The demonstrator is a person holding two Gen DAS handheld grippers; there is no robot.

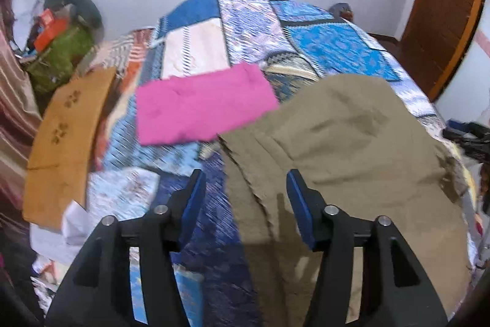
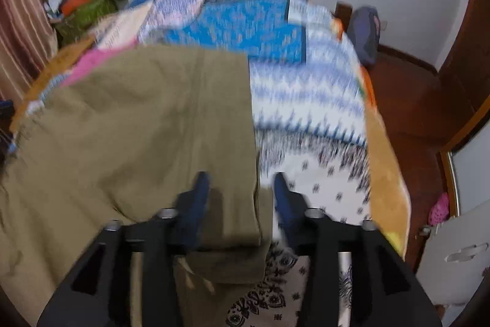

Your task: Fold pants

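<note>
Olive-khaki cotton pants [image 1: 352,143] lie flat on patchwork blue quilt bed [image 1: 330,51]; long axis runs away from cameras.

Left gripper [image 1: 242,183] spread wide, empty, straddles left edge of pants.

Right gripper [image 2: 239,186] also released (frames blurred), right edge between jaws.

Both equally near.

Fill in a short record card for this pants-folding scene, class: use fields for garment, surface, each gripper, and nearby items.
garment: olive pants, spread on the bed, not fully folded
surface: patchwork quilt, blue and white patches
left gripper: open, over the pants' left edge
right gripper: open, over the pants' right edge, fabric between its fingers
nearby items: pink cloth folded beside the pants; orange cloth at the quilt's left edge
image quality: motion blur in both views
</note>
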